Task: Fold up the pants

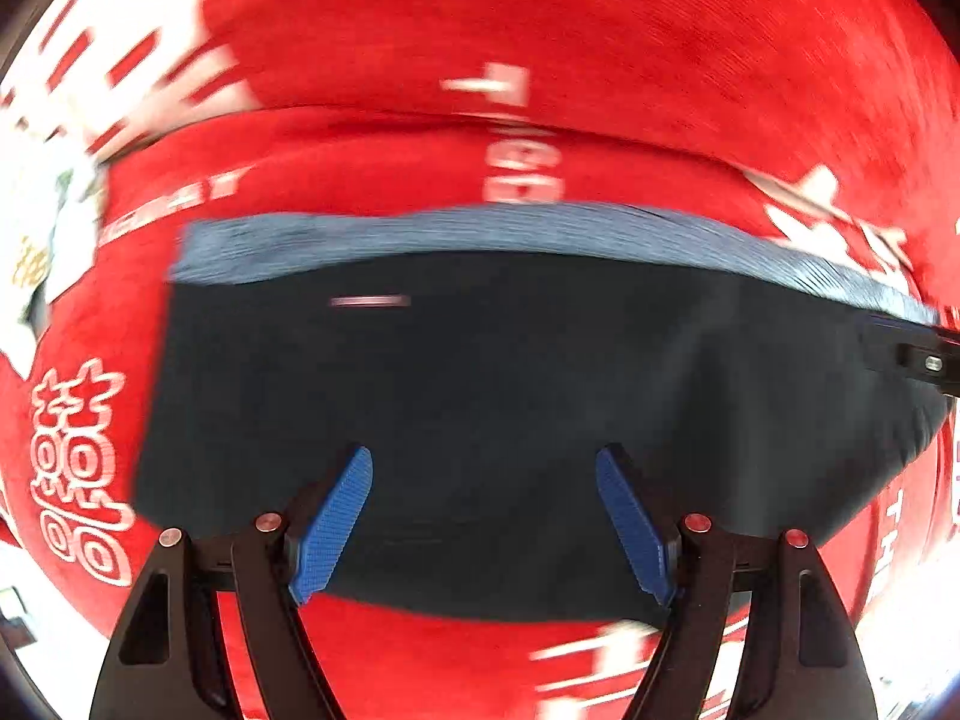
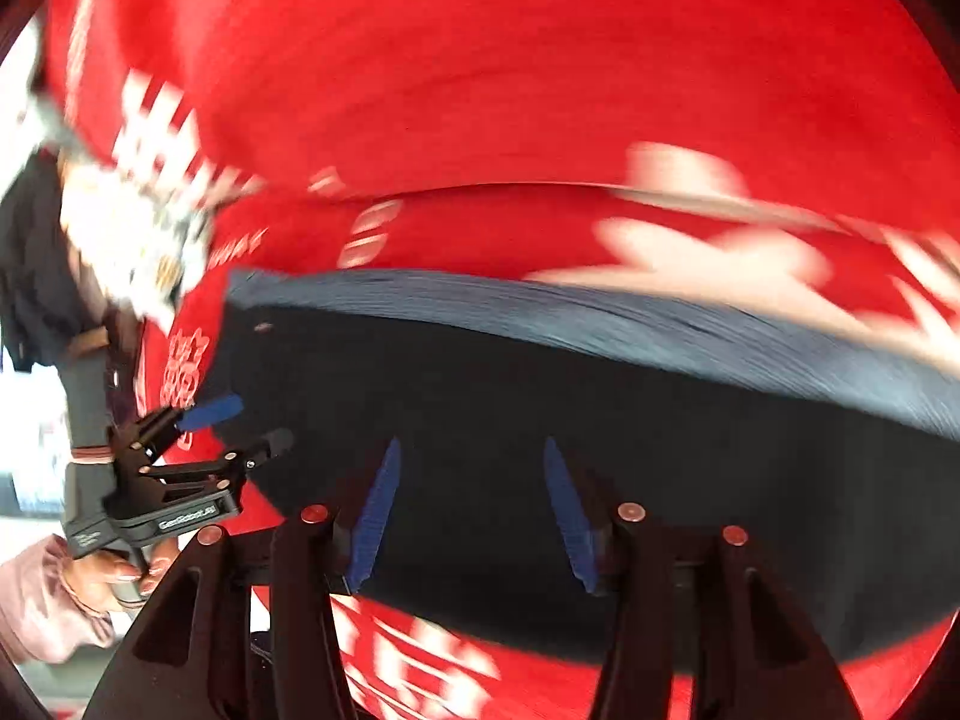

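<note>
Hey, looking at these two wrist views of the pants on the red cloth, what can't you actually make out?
- White lettering on the red cloth: smeared by motion blur in both views, mostly unreadable.
- Dark pants: fold layers indistinguishable, fabric too dark; the near part sits behind the left gripper.
- Pants' right end, right wrist view: cut off by the frame edge.
- Right gripper, left wrist view: only a sliver at the right edge.
- Pale clutter top left: blurred beyond naming.

Our grippers are black, each with two blue textured pads (image 1: 333, 525) and coppery round screws (image 1: 698, 522) on the finger arms. The left gripper (image 2: 240, 420) bears white lettering on its base; behind it, a pale pink sleeve (image 2: 36, 594).
</note>
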Demonstrator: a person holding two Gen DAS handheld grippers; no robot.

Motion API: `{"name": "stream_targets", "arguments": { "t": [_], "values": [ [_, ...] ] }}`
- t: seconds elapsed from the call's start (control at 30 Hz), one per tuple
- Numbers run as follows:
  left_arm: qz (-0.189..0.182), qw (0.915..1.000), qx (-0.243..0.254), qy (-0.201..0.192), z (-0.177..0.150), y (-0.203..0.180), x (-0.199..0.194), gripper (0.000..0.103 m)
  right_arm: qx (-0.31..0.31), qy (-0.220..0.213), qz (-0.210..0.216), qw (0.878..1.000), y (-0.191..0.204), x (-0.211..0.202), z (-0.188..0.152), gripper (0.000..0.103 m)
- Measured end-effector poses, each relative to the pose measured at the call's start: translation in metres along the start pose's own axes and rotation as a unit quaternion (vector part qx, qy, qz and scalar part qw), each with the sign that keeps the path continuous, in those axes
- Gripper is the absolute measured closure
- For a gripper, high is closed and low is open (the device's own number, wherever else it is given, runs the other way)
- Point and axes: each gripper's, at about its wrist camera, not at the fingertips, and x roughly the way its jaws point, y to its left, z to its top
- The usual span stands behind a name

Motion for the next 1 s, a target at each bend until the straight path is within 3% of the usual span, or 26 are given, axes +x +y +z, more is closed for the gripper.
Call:
{"name": "stream_targets", "arguments": {
  "t": [0.13,0.23,0.37,0.5,0.57,0.6,0.7,0.73,0.77,1.0],
  "values": [
    [0.004,0.9989,-0.038,-0.026,-0.004,0.091,-0.012,0.025,-0.09,0.04,0.015,0.995,0.096,0.062,0.048,0.049],
    [0.001,0.9978,-0.057,-0.034,-0.007,0.152,0.005,0.025,-0.157,0.066,0.025,0.985,0.16,0.104,0.085,0.049],
    [-0.048,0.9967,-0.06,-0.023,-0.013,0.184,0.028,0.025,-0.215,0.082,0.026,0.973,0.217,0.156,0.122,0.048],
    [-0.118,0.9917,-0.048,-0.022,-0.024,0.2,0.036,0.025,-0.262,0.098,0.013,0.96,0.243,0.191,0.141,0.048],
    [-0.136,0.9897,-0.04,-0.02,-0.025,0.207,0.039,0.026,-0.272,0.115,0.016,0.955,0.252,0.205,0.148,0.048],
    [-0.142,0.989,-0.037,-0.02,-0.026,0.209,0.042,0.032,-0.276,0.13,0.018,0.952,0.258,0.216,0.151,0.048],
    [-0.147,0.9884,-0.031,-0.024,-0.028,0.209,0.046,0.037,-0.28,0.16,0.004,0.947,0.264,0.235,0.152,0.048],
    [-0.146,0.9884,-0.032,-0.028,-0.03,0.208,0.046,0.041,-0.285,0.167,-0.009,0.944,0.265,0.238,0.15,0.058],
    [-0.144,0.9886,-0.034,-0.029,-0.032,0.209,0.044,0.044,-0.292,0.168,-0.015,0.941,0.267,0.238,0.149,0.098],
    [-0.139,0.9886,-0.046,-0.036,-0.048,0.226,0.031,0.044,-0.326,0.166,0.049,0.929,0.296,0.199,0.139,0.097]
  ]
}}
